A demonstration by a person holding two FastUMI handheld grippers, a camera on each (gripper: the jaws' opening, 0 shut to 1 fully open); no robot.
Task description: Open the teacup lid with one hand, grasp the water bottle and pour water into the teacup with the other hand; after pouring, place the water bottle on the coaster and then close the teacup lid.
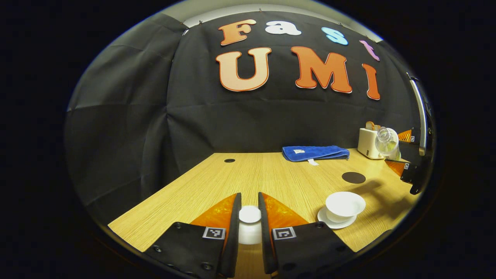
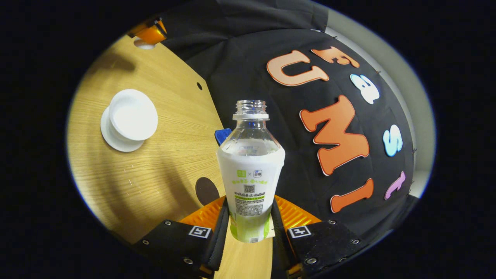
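Observation:
My left gripper (image 1: 249, 197) is shut on the white teacup lid (image 1: 250, 217), held by its knob just above the table. The open white teacup (image 1: 345, 204) stands on its saucer (image 1: 324, 219), to the right of the lid. My right gripper (image 2: 250, 201) is shut on the uncapped water bottle (image 2: 250, 170), which is in the air and tilted. In the right gripper view the teacup (image 2: 133, 115) lies to the left and the dark round coaster (image 2: 205, 190) sits below the bottle. The left gripper view shows the coaster (image 1: 353, 177) behind the cup, and the bottle (image 1: 385, 141) at the far right.
A folded blue towel (image 1: 316, 152) lies at the back of the wooden table (image 1: 240, 174). A white toaster (image 1: 368, 144) stands at the back right, just behind the bottle. The black cloth wall closes the far side.

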